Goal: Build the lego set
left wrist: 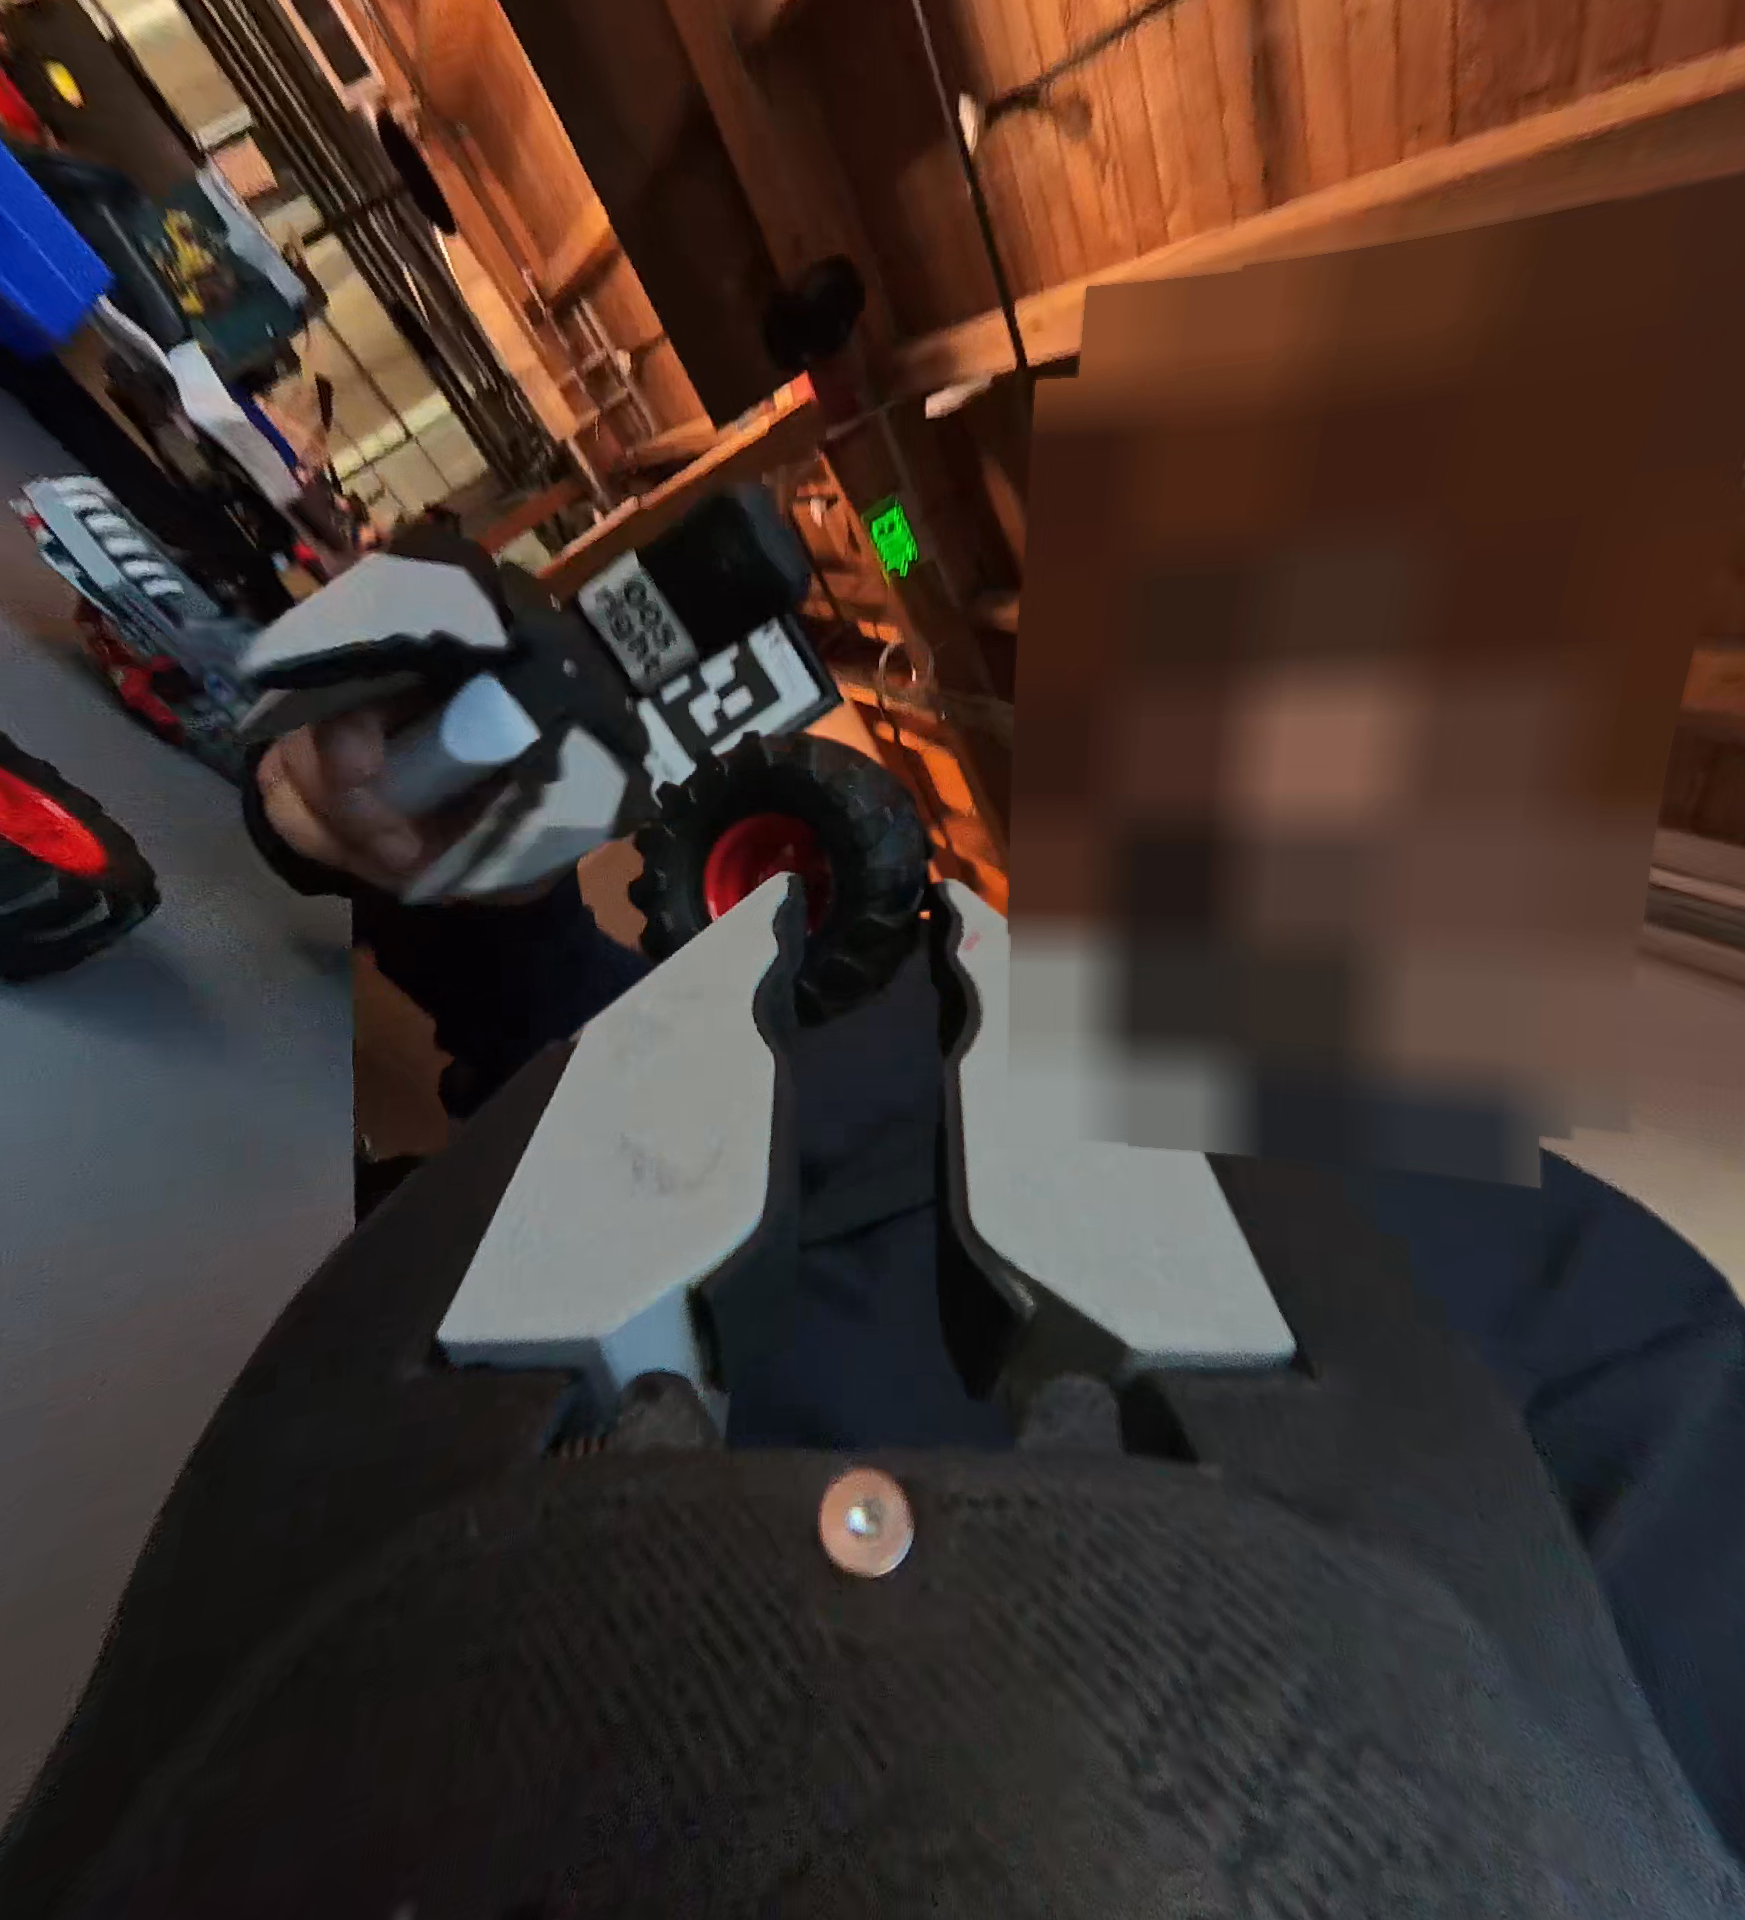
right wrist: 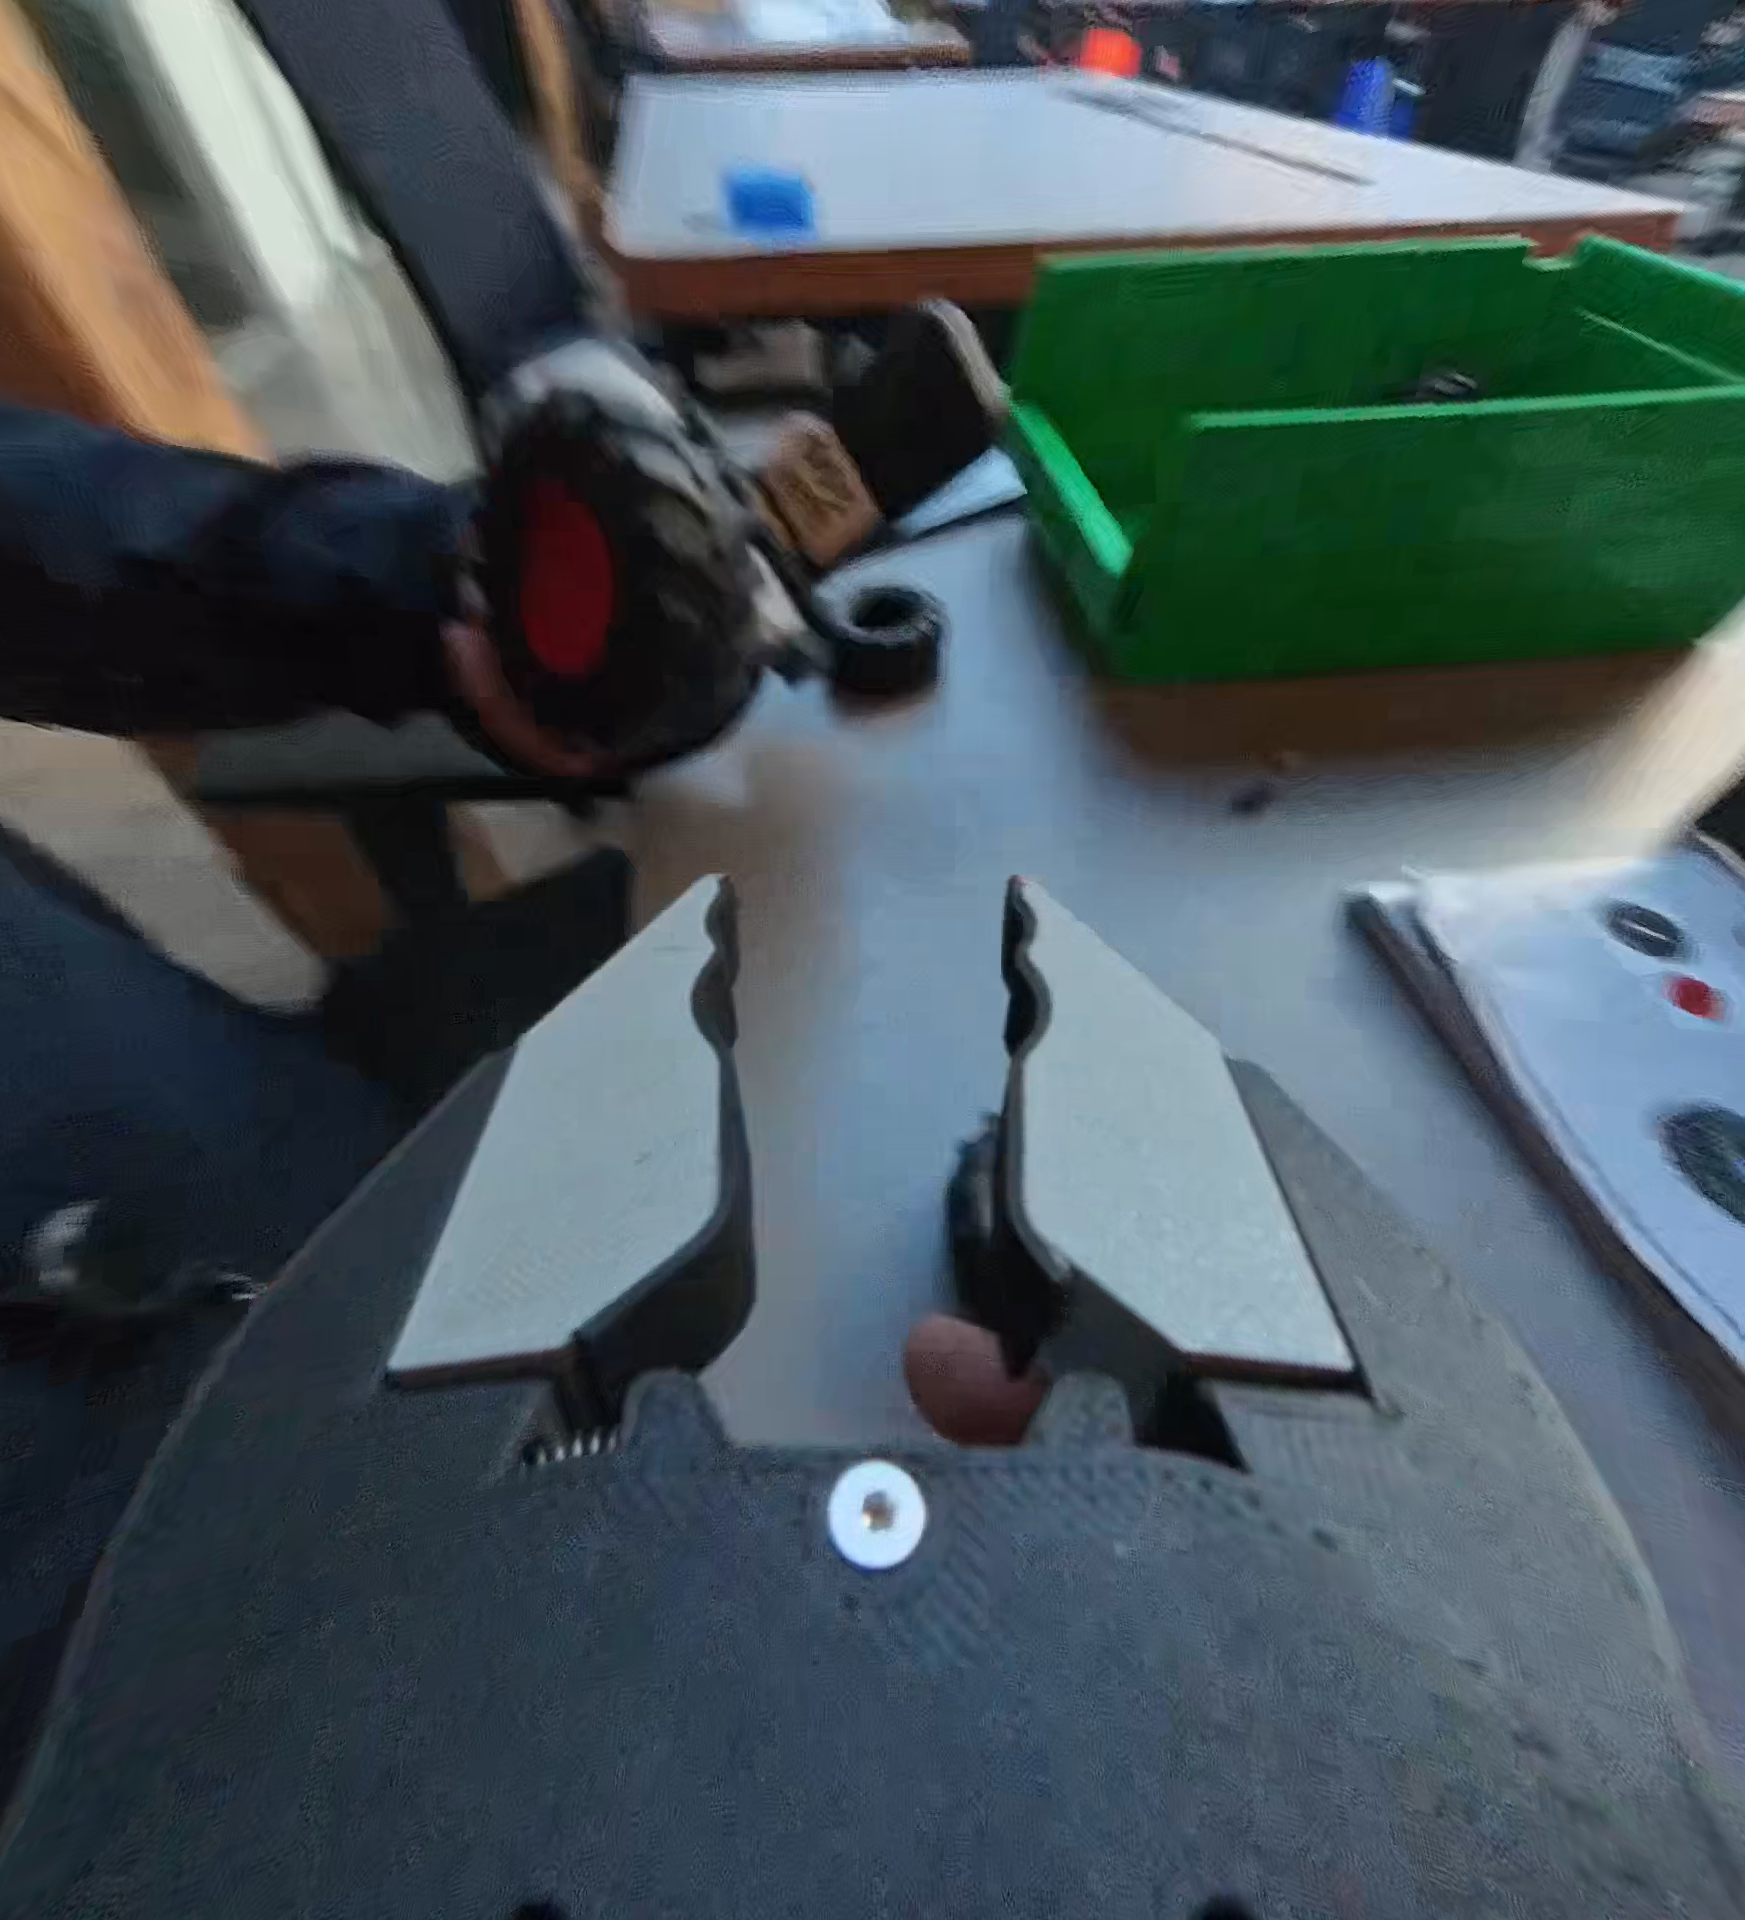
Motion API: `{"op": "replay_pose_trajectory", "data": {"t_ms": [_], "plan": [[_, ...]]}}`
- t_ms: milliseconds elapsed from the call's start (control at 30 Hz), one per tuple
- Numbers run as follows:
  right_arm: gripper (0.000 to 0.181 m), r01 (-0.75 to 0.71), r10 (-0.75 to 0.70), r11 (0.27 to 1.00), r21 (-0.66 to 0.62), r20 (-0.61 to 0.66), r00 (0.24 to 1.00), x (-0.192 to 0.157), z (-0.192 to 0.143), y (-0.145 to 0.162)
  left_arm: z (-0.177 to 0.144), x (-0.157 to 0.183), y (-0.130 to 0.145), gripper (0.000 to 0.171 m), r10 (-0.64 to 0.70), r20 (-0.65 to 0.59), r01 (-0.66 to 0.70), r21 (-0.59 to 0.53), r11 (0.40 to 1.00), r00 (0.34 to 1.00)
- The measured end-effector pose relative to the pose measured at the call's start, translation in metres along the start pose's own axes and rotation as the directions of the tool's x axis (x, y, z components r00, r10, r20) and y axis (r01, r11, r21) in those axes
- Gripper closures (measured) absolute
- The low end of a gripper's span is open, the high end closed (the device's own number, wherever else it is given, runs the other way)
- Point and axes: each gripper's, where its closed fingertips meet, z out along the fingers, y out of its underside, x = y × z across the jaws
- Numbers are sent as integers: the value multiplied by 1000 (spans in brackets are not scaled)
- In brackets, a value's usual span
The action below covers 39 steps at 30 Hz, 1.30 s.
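Your left gripper had its fingers clenched on a red-hubbed wheel, held up off the table. Your right gripper hung released and empty. Wheel-fitting seemed the step; next it would need its axle found and aligned.
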Motion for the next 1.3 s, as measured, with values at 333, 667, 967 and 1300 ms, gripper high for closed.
{"op": "replay_pose_trajectory", "data": {"t_ms": [333,667,967,1300], "plan": [[154,-51,103,937,-344,137,985,-21,34,46,-10,-98,18,139,145,537,31,-304,952,831],[148,-163,181,891,-424,4,983,18,50,38,-143,0,-172,126,554,829,-330,-503,799,78],[142,-156,157,933,-326,-22,987,36,57,35,-300,-81,-324,124,482,799,177,-449,876,-360],[143,-93,95,978,-188,4,995,38,27,15,-343,-113,-347,126,484,690,262,-409,874,-537]]}}
